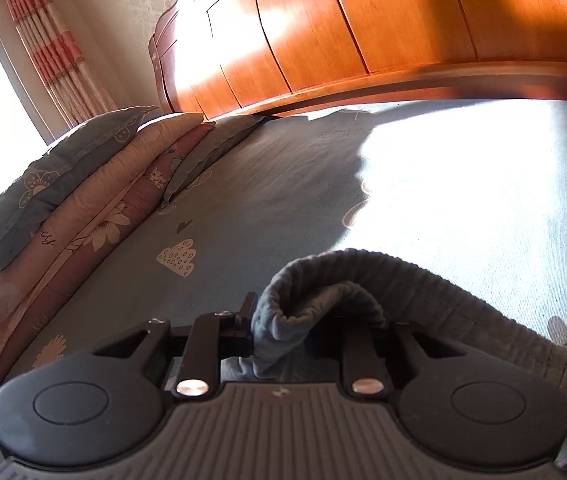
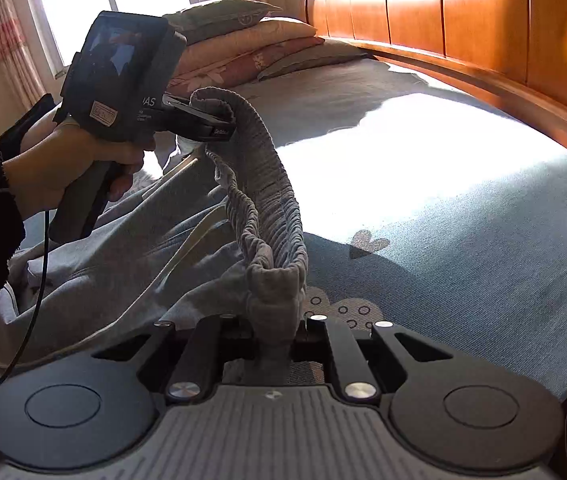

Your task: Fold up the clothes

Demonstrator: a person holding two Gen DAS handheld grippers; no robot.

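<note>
Bed [image 2: 463, 240]: we are working over a wide mattress in a blue-grey woven sheet printed with pale hearts and clouds; a hard patch of sunlight is falling across its middle. It is serving as the laying-out ground, broad and flat enough to take a spread garment.

Headboard [image 1: 363, 20]: curved panels of glossy orange-brown wood are running along the far edge of the bed.

Pillows [image 2: 243, 40]: a stack of soft cushions and folded quilts, grey-blue and floral pink, is sitting at the window end, well apart from our work.

Trousers [image 2: 123, 248]: we are handling a grey knit garment, limp and heavy, cream drawcords trailing over it. Its body is lying crumpled on the near-left part of the bed while its waistband is being held up in the air.

Waistband [image 2: 267, 184]: a thick, ribbed elastic band, gathered into tight ridges, is sagging in an arc between our two tools. We judge we are holding it at both ends to stretch it straight before laying the garment flat.

Left claw [image 2: 219, 124]: it is pinching one bunched end of the waistband, jaws narrow on the cloth.

Right claw [image 2: 273, 332]: it is gripping the other end, a thick fold wedged between its black fingers.
</note>
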